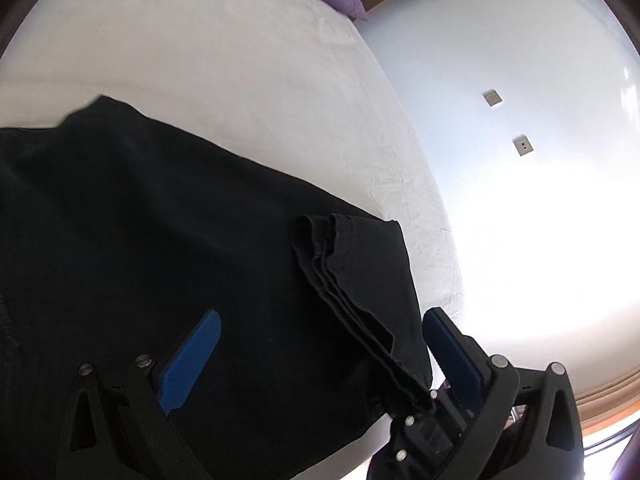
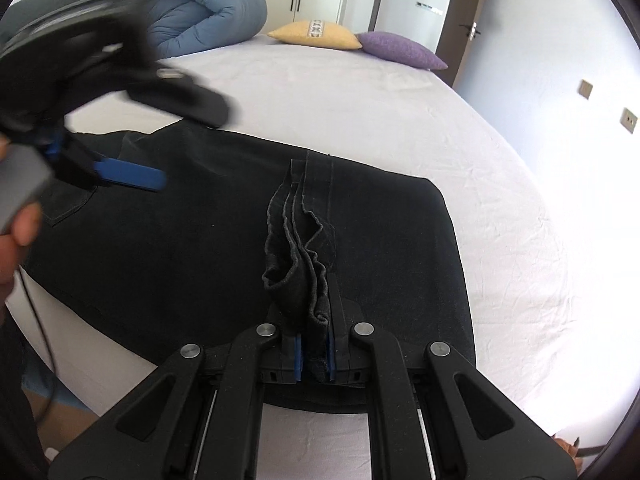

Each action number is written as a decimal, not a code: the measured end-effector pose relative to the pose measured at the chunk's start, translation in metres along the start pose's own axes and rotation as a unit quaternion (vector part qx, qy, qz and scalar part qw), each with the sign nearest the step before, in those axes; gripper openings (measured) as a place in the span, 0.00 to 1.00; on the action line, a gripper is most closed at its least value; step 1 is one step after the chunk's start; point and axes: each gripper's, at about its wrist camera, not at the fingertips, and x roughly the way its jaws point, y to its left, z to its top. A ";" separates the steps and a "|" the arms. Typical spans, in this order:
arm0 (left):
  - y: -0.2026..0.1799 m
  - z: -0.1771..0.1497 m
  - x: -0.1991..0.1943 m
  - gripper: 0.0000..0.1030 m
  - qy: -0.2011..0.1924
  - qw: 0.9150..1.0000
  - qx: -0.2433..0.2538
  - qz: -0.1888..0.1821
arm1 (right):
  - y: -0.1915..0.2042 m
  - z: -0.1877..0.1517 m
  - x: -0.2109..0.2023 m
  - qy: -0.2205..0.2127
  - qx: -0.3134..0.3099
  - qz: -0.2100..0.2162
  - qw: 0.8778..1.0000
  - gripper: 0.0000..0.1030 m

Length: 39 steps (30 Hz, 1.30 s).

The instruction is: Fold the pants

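**Right gripper pinches the hems, left gripper spread wide above the pants**

The right gripper point(image 2: 314, 364) points down toward the bed point(image 2: 360, 92), its blue pads pressed together on a bunched stack of hems of the black pants point(image 2: 168, 264). The pants lie flat across the pale sheet, with the hem end folded back over them and lifted into the jaws.

The left gripper point(image 1: 320, 356) angles down over the dark cloth, jaws spread wide with nothing between the pads; one blue finger point(image 1: 192, 360) hangs over the fabric, the other sits at the edge of the fold.

The right wrist view alone shows the left gripper from outside, blurred at upper left, with part of a hand point(image 2: 16, 240) on its grip, a back pocket seam below it, a rolled blue duvet point(image 2: 208, 8) and a yellow cushion point(image 2: 316, 34). Both views catch a purple cushion point(image 2: 404, 50).

In the left wrist view the right gripper's body is cut off at the lower right, where the hems run into it; bright glare washes out the wall beyond the bed.
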 end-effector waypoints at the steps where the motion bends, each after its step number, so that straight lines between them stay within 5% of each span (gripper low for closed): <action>1: -0.003 0.000 0.010 1.00 0.011 1.000 -0.005 -0.007 | 0.004 -0.001 -0.001 -0.001 -0.008 -0.002 1.000 0.07; 7: -0.009 0.012 0.047 0.95 0.039 0.999 -0.015 -0.014 | 0.022 -0.004 -0.004 -0.012 -0.047 -0.023 0.999 0.07; 14: -0.005 0.038 0.063 0.15 0.060 0.998 -0.023 -0.009 | 0.029 -0.004 -0.013 -0.020 -0.058 -0.027 0.998 0.07; 25: -0.005 0.052 0.025 0.08 0.058 0.998 0.036 0.011 | 0.070 -0.001 -0.046 -0.056 -0.145 -0.031 0.987 0.07; 39: 0.054 0.072 -0.021 0.08 0.068 0.991 0.058 0.100 | 0.167 0.009 -0.033 -0.018 -0.212 0.063 0.975 0.08</action>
